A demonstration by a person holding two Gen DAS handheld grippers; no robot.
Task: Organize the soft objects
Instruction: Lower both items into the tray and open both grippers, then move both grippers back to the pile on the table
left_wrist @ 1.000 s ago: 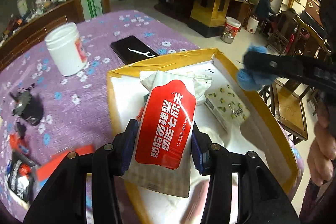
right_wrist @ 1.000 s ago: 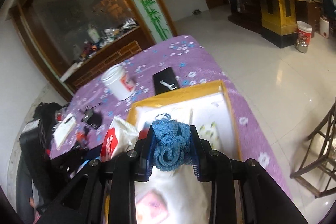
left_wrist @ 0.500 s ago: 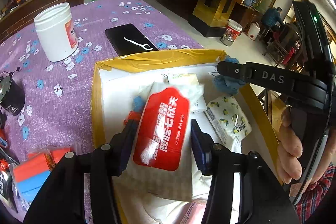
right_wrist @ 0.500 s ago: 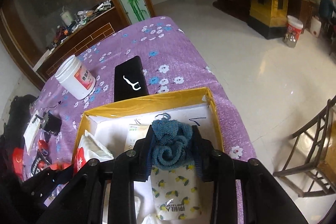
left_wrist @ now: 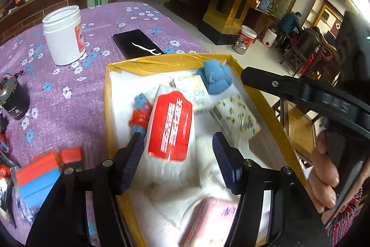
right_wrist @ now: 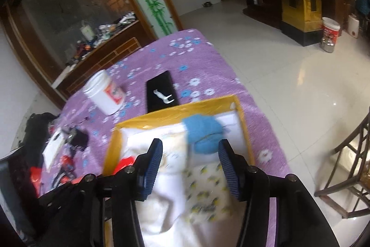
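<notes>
A yellow-rimmed box [left_wrist: 161, 64] lined in white sits on the purple flowered table. My left gripper [left_wrist: 178, 149] is open above it; the red-and-white wet-wipe pack [left_wrist: 171, 124] lies loose in the box between the jaws. My right gripper [right_wrist: 189, 156] is open; the blue knitted cloth [right_wrist: 203, 131] lies in the box's far right corner, also seen in the left wrist view [left_wrist: 215, 80]. A lemon-print tissue pack [left_wrist: 235, 115], a pink pack [left_wrist: 208, 221] and a blue-red bundle [left_wrist: 140, 115] also lie inside.
A white jar [left_wrist: 63, 37], a black phone with a floss pick [left_wrist: 136, 43], a small dark canister [left_wrist: 13, 98] and red-blue blocks [left_wrist: 44, 170] stand on the table left of the box. A wooden chair [right_wrist: 346, 168] stands off the right edge.
Both grippers opened. The wet-wipe pack dropped from the left jaws into the box, and the blue cloth dropped from the right jaws into the far corner. The right gripper pulled back.
</notes>
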